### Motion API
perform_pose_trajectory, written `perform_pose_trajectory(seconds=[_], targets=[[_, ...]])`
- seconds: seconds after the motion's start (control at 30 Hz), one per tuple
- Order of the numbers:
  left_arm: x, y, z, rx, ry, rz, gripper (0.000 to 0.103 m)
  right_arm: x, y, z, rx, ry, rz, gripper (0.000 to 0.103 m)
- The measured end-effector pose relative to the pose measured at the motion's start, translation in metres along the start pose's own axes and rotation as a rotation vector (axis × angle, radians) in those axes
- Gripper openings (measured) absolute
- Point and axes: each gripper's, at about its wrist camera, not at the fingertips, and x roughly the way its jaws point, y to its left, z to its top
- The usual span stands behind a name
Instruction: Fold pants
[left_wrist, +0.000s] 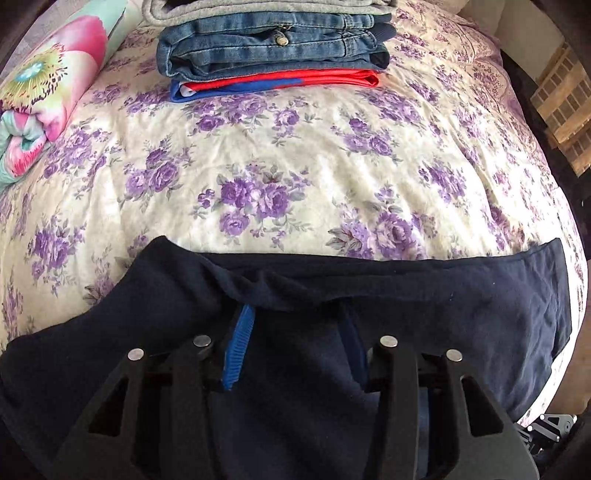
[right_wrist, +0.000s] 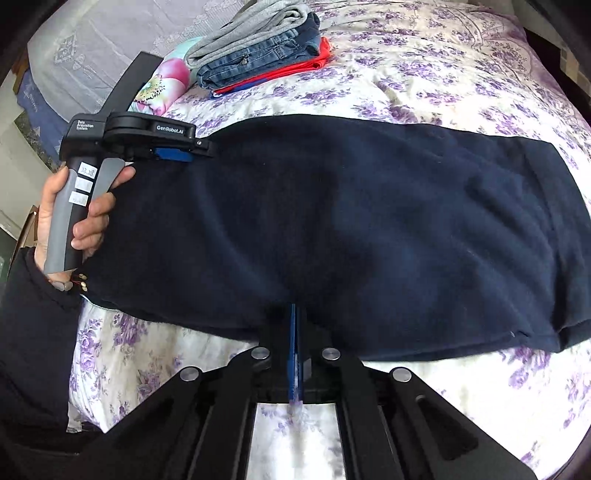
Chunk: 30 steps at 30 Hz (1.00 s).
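Dark navy pants (right_wrist: 351, 229) lie folded lengthwise across the flowered bedspread (right_wrist: 424, 74). In the left wrist view the pants (left_wrist: 443, 306) drape over my left gripper (left_wrist: 291, 332); its blue fingers (left_wrist: 238, 343) stand apart with cloth between and over them. From the right wrist view the left gripper (right_wrist: 181, 153) sits at the pants' left end, held by a hand. My right gripper (right_wrist: 295, 332) has its blue fingers (right_wrist: 294, 354) pressed together on the near edge of the pants.
A stack of folded clothes (left_wrist: 273, 48), grey, denim and red-blue, sits at the far side of the bed. A rolled flowered blanket (left_wrist: 40, 99) lies at the far left. The bed edge and a wooden crate (left_wrist: 565, 107) are at the right.
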Motion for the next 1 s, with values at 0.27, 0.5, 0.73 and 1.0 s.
perform_pose_trajectory(seconds=[0.27,0.5,0.73,1.0], targets=[[-0.051,-0.030,-0.095,0.101,0.009,-0.073,0.044,-0.079,-0.129,-0.065,0.546,-0.243,0.097,0.081],[-0.055,-0.017,-0.186,0.053,-0.055,-0.041,0.049,-0.047,-0.179,-0.062,0.706,-0.264,0.178,0.081],[-0.060,-0.032,-0.193,0.043,-0.074,0.031,0.048,-0.027,-0.188,-0.005,0.662,-0.324,0.118,0.027],[-0.095,-0.095,-0.143,0.037,-0.155,-0.152,0.045,-0.065,-0.195,-0.009,0.615,-0.367,0.174,0.016]])
